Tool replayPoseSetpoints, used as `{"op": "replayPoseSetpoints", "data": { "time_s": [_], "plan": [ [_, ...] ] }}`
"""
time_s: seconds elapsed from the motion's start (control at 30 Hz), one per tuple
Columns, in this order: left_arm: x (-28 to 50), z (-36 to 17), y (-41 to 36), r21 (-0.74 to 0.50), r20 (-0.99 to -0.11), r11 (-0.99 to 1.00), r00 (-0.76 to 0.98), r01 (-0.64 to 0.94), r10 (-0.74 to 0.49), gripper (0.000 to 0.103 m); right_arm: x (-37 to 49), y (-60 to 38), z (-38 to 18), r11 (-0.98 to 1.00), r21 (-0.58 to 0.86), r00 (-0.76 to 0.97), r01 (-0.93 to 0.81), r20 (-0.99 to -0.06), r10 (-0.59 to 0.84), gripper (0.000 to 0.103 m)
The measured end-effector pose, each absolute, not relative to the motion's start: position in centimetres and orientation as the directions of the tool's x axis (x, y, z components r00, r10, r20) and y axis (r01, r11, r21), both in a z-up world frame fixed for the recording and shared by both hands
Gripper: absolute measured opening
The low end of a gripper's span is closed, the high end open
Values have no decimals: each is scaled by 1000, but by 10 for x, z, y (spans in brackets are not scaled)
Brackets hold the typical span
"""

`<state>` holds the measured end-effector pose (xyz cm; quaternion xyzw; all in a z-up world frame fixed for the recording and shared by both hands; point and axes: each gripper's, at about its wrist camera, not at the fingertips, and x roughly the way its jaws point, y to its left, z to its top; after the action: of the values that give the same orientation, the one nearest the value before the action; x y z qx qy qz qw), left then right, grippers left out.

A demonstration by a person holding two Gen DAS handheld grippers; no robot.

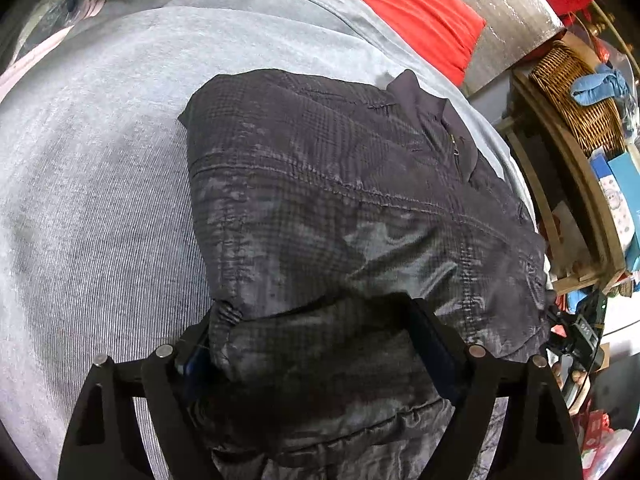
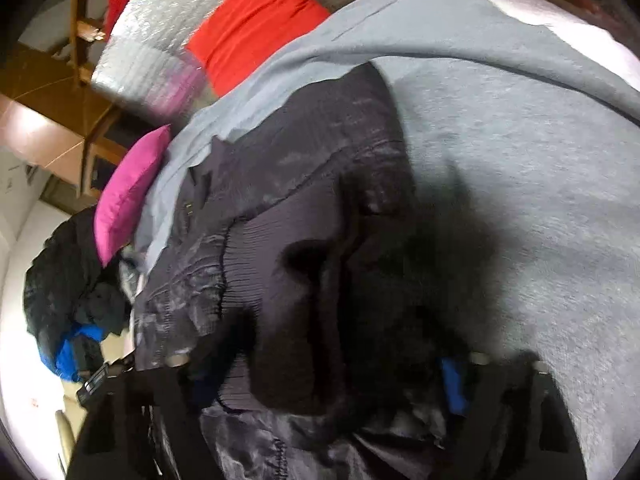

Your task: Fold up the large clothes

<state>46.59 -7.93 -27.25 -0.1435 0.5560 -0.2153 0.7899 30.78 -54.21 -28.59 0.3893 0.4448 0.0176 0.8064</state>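
A dark plaid padded jacket (image 1: 340,200) lies partly folded on a grey bed cover (image 1: 100,200). Its collar and zip point to the far right. My left gripper (image 1: 316,344) has its jaws wide apart around a thick fold of the jacket's near edge, and the fabric fills the gap between them. In the right wrist view the jacket (image 2: 280,200) is blurred. My right gripper (image 2: 324,376) has its jaws wide apart too, with the ribbed cuff and dark fabric bunched between them. The blue pad of one finger (image 2: 454,384) shows at the right.
Red cushions (image 1: 420,16) and a silver quilted mat (image 1: 508,20) lie beyond the bed. A wicker basket (image 1: 576,96) sits on a wooden shelf at the right. A pink cushion (image 2: 128,196) and a heap of dark clothes (image 2: 68,280) lie at the bed's edge.
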Motion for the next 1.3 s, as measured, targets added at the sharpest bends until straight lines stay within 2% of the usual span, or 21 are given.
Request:
{"op": "replayPoseSetpoints", "data": {
  "time_s": [0.07,0.17,0.23,0.43,0.5,0.57,0.6,0.67,0.7,0.77,0.83,0.9,0.93,0.97,1.03,1.17,1.3],
  "plan": [
    [463,-270,-73,-476,-811,863,297,167,-505,82,305,-540,-282,700,648,613,299,-693,380,58],
    [462,-269,-65,-459,-816,878,327,135,-477,53,306,-525,-272,776,574,612,263,-721,326,55],
    [464,-268,-59,-467,-806,877,356,111,-474,46,307,-521,-271,782,569,613,254,-720,324,54],
    [468,-260,-67,-416,-801,899,411,140,-435,37,310,-503,-254,784,593,674,182,-656,339,53],
    [466,-257,-66,-422,-796,896,415,141,-440,37,310,-501,-248,776,612,692,150,-626,360,53],
    [465,-257,-62,-421,-796,895,414,145,-441,38,312,-508,-258,753,624,677,208,-648,350,53],
    [464,-259,-60,-422,-799,895,406,145,-443,42,312,-515,-266,741,627,661,240,-665,348,53],
    [465,-265,-57,-424,-817,896,372,132,-441,64,310,-527,-275,688,672,650,274,-657,383,58],
    [465,-269,-54,-447,-814,886,353,124,-461,65,308,-531,-277,667,691,651,279,-647,397,59],
    [462,-269,-52,-460,-806,877,347,139,-479,66,306,-534,-279,660,699,660,275,-636,399,75],
    [462,-270,-50,-482,-796,864,339,147,-502,65,306,-532,-283,659,702,656,270,-635,408,80],
    [463,-271,-50,-511,-780,848,338,140,-526,51,309,-528,-283,693,676,660,250,-643,389,81],
    [464,-270,-49,-512,-779,848,344,134,-525,45,311,-525,-282,703,668,661,244,-645,383,80],
    [467,-270,-52,-513,-776,849,353,130,-523,39,311,-523,-281,706,663,665,249,-647,374,74],
    [473,-268,-51,-528,-759,839,370,129,-535,31,316,-518,-276,706,663,665,247,-646,374,52],
    [488,-259,-55,-534,-742,832,390,147,-545,25,326,-497,-252,775,598,691,204,-648,319,49],
    [502,-246,-55,-525,-724,834,426,168,-542,23,322,-503,-226,745,642,788,181,-548,280,45]
  ]
}}
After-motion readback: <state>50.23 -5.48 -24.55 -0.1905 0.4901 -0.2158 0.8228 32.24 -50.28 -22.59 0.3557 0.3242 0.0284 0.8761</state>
